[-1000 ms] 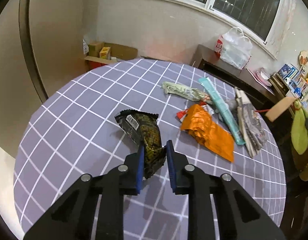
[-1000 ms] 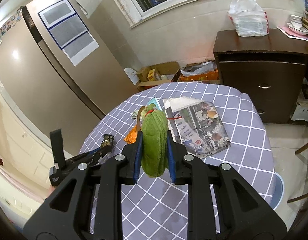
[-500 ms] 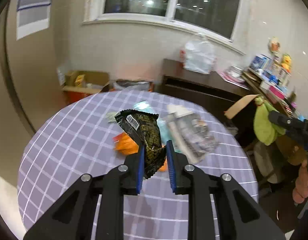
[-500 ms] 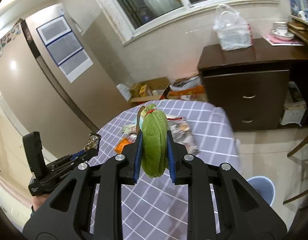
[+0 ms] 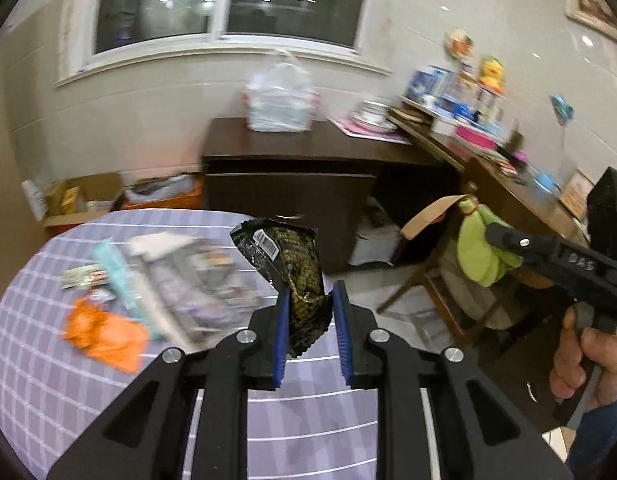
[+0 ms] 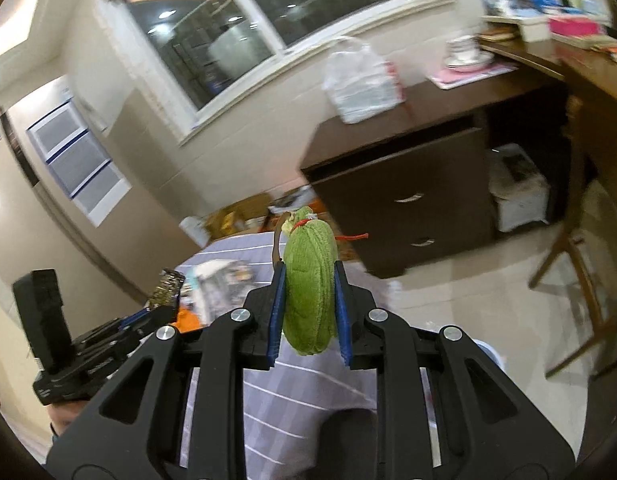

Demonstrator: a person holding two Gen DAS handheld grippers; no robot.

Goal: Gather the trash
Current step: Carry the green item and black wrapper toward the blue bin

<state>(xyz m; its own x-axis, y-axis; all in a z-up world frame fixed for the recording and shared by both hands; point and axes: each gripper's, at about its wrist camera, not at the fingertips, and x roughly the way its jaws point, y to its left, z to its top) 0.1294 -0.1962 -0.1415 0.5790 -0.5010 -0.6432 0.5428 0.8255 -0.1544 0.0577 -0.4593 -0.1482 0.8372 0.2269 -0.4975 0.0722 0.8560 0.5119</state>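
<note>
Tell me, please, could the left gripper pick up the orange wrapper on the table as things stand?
Probably not: the left gripper is shut on the dark snack wrapper, held above the table, and the orange wrapper lies off to its left.

1. Round table [image 5: 36, 364] under a purple cloth with white grid lines; its far edge shows in the right wrist view too [image 6: 228, 246].
2. Orange wrapper [image 5: 104, 334] lies flat on the cloth, nearest of the pile.
3. Newspaper [image 5: 188, 280] is spread just beside it, blurred.
4. Teal packet [image 5: 116, 276] lies along the newspaper's left edge.
5. Small pale wrapper [image 5: 82, 276] sits just left of the teal packet.
6. Dark cabinet [image 5: 292, 184] carries a white plastic bag [image 5: 280, 100].
</note>
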